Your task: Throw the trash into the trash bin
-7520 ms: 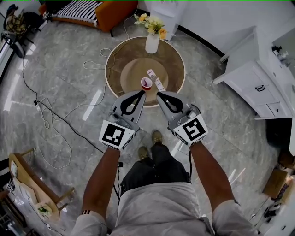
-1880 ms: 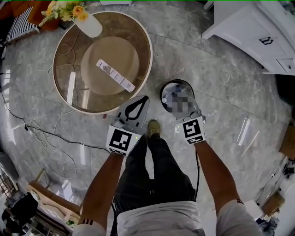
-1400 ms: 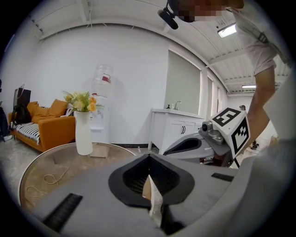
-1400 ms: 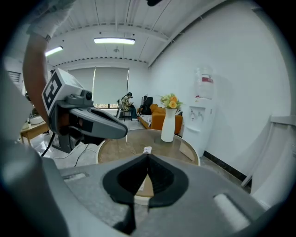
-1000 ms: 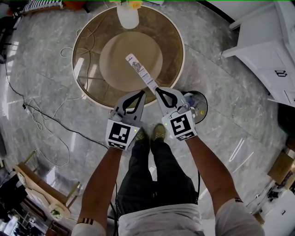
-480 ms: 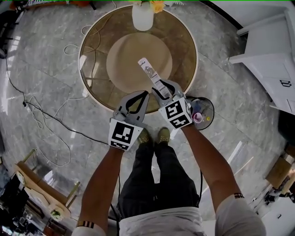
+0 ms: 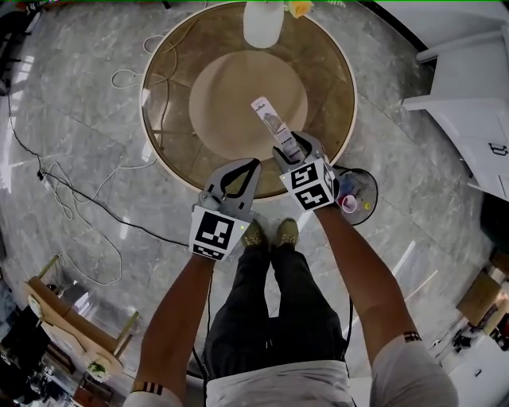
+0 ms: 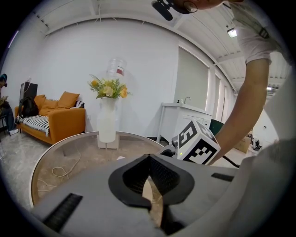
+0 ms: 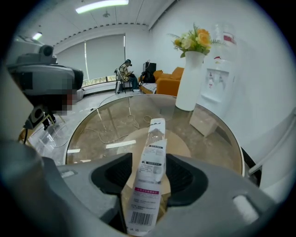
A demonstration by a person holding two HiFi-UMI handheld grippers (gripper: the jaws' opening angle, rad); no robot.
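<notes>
Right gripper has just spread its jaws and come down astride the wrapper on the worktop, not yet pinching. Red cup lies in the trash bin, near right. Left gripper is pressed together, empty.

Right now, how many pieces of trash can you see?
2. A long plastic wrapper lies on the round glass table; a red cup sits in the bin on the floor beside it. The bin may hide more.

packet on table | vase at far edge | bin right, on floor
</notes>
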